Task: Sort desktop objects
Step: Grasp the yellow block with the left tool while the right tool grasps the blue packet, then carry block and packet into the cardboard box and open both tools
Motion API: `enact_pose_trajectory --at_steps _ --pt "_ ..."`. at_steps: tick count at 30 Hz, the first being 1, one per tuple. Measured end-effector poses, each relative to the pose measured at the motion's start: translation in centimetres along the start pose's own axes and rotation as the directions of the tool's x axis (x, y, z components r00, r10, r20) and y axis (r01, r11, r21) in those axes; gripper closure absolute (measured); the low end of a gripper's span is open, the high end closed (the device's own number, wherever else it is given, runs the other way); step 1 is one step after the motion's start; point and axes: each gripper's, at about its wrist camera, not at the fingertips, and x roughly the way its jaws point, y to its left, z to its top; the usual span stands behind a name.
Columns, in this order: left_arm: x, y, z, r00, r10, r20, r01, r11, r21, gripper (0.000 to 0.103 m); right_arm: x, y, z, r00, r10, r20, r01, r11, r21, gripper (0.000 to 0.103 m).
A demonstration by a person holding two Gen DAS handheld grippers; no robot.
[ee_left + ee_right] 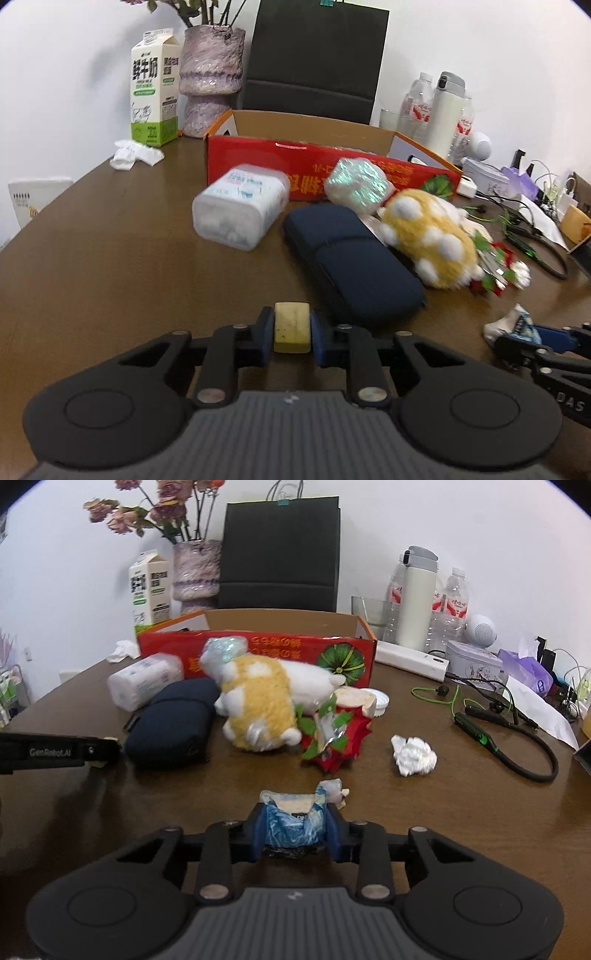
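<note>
Bottom centre of the left wrist view: the left gripper point(291, 328) has its jaws drawn in on a small yellow block point(291, 327), both pads pressed against its sides. Bottom centre of the right wrist view: the right gripper point(295, 825) is likewise clamped on a crumpled blue-and-white wrapper point(293, 821), which bulges above the pads.

Step in hand, as judged: both items are gripped at the near edge of the brown desk point(110, 266); whether either has left the surface cannot be told.

Mid-frame in the left view: a dark blue case point(351, 258) lies just beyond the block, with a yellow plush toy point(428, 236) to its right and a clear plastic tub point(240, 206) to its left. In the right view, a wad of white tissue point(413, 755) lies right of centre.

Upper centre of both views: an open red cardboard box point(332, 166) stands behind the clutter.

Next move, as judged: lift each load clear of the case and toy, then carry it to its destination, probably the box for the block; the wrapper looks like waste, and no bin is visible
</note>
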Motion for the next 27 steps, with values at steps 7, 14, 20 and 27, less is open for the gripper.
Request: enact_pose_trajectory --at_steps 7,14,20,27 --pt "-4.3 -1.2 -2.8 0.999 -0.041 -0.016 0.041 0.999 -0.004 0.082 -3.9 1.0 -1.7 0.999 0.04 0.017 -0.04 0.999 0.003 0.086" --pt "-9.2 -2.8 -4.6 0.995 -0.091 0.043 0.09 0.996 0.017 0.082 -9.0 3.4 -3.0 0.99 0.056 0.132 -0.048 0.997 -0.064 0.086" --pt "-12.0 -3.0 -4.7 0.988 -0.108 0.107 0.106 0.994 0.025 0.082 -11.2 4.1 -3.7 0.986 0.049 0.158 -0.04 0.997 -0.064 0.085" --pt "-12.0 -2.3 -1.5 0.983 -0.1 0.152 0.1 0.995 0.009 0.082 -11.4 2.3 -1.2 0.978 0.041 0.202 -0.034 0.999 -0.039 0.085"
